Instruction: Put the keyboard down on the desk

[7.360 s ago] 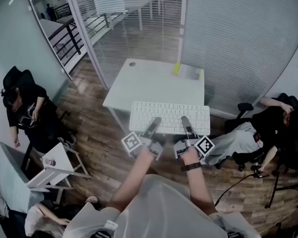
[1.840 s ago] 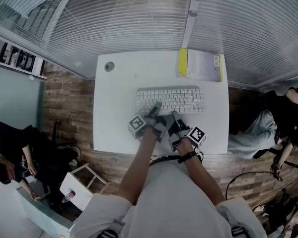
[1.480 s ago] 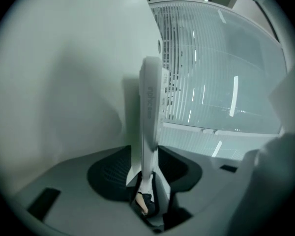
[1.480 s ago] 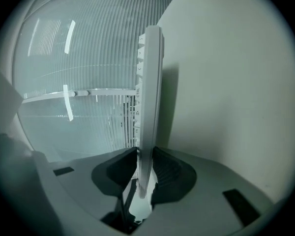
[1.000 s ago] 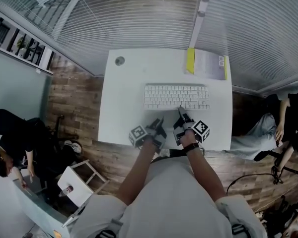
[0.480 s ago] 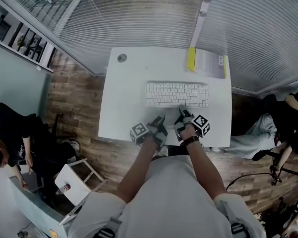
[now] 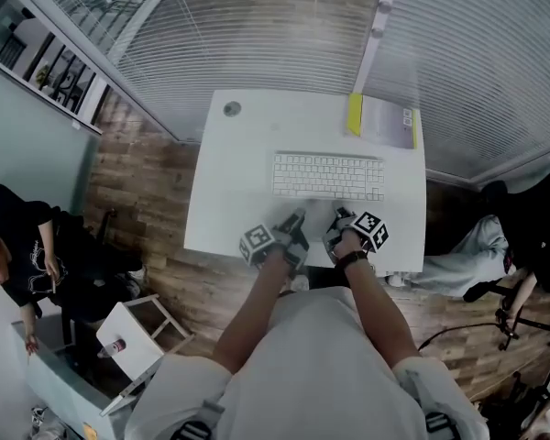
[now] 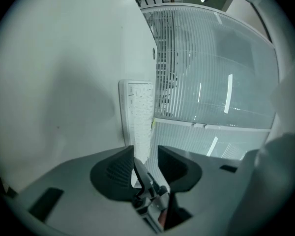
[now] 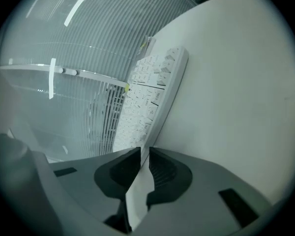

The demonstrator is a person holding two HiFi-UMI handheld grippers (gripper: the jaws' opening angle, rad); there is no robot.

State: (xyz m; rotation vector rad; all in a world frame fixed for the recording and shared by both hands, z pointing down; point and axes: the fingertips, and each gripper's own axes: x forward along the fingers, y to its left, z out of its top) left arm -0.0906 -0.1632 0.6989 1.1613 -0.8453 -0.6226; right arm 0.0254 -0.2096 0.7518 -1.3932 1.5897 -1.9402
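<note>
The white keyboard (image 7: pixel 328 175) lies flat on the white desk (image 7: pixel 225 200), toward its far right half. Both grippers hover over the desk's near edge, clear of the keyboard. My left gripper (image 7: pixel 296 219) is open, nothing between its jaws; in the left gripper view the keyboard (image 8: pixel 140 117) shows ahead beyond the left gripper (image 8: pixel 145 154). My right gripper (image 7: pixel 340 216) has its jaws closing to a narrow gap with nothing in it; in the right gripper view the keyboard (image 9: pixel 150 100) lies ahead of the right gripper (image 9: pixel 144 154).
A yellow-edged booklet (image 7: pixel 383 120) lies at the desk's far right corner, and a round cable hole (image 7: pixel 232 109) at the far left. Glass walls with blinds stand behind the desk. A small white stand (image 7: pixel 137 331) and seated people flank the floor on both sides.
Both grippers have drawn back from the keyboard's front edge toward the near side of the desk. The right jaws have narrowed. The keyboard has stayed where it lies.
</note>
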